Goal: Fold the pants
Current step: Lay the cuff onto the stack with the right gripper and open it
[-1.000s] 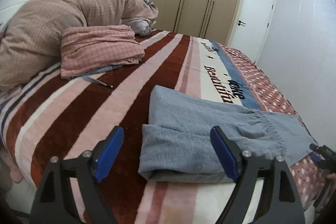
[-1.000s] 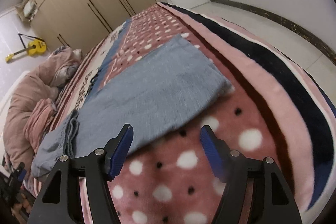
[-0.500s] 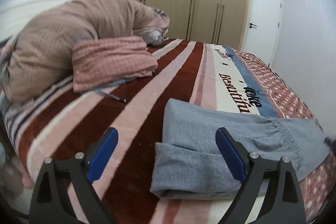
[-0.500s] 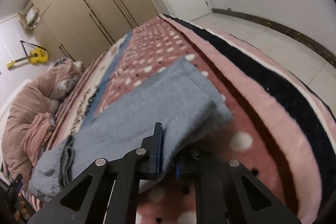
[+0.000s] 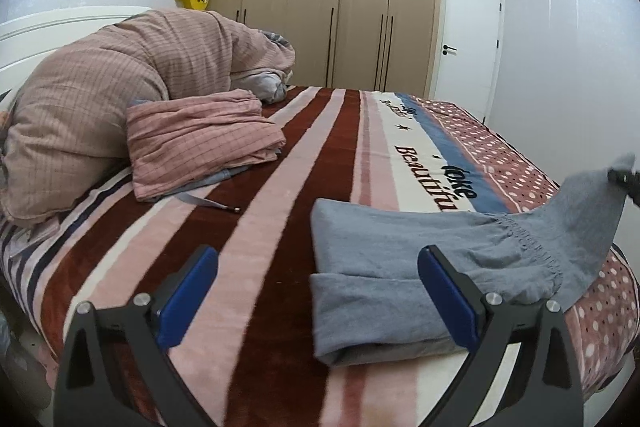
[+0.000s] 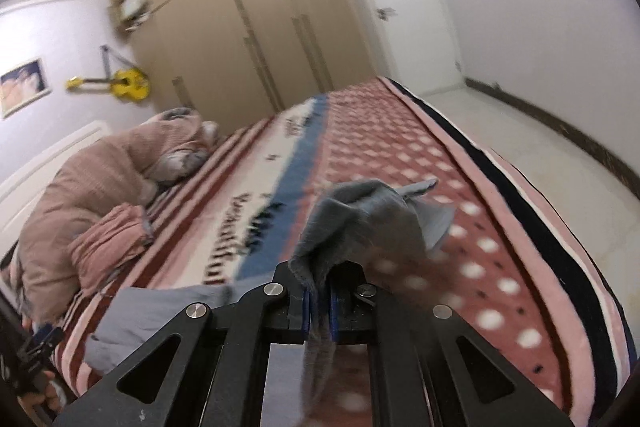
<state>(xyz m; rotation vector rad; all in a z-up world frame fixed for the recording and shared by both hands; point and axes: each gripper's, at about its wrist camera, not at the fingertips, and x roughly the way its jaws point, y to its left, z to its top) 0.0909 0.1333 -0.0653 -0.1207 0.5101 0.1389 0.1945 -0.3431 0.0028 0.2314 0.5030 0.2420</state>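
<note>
Left wrist view: striped blanket covers the bed, pink duvet heap at the headboard end with folded pink plaid fabric beside it, grey pants lying near the front edge, one end raised off the bed at far right. Left gripper hovers wide open, its right finger over the pants' near fold, nothing held. Right wrist view: right gripper clamped on a bunched pants end, lifted above the dotted section, image motion-blurred.
</note>
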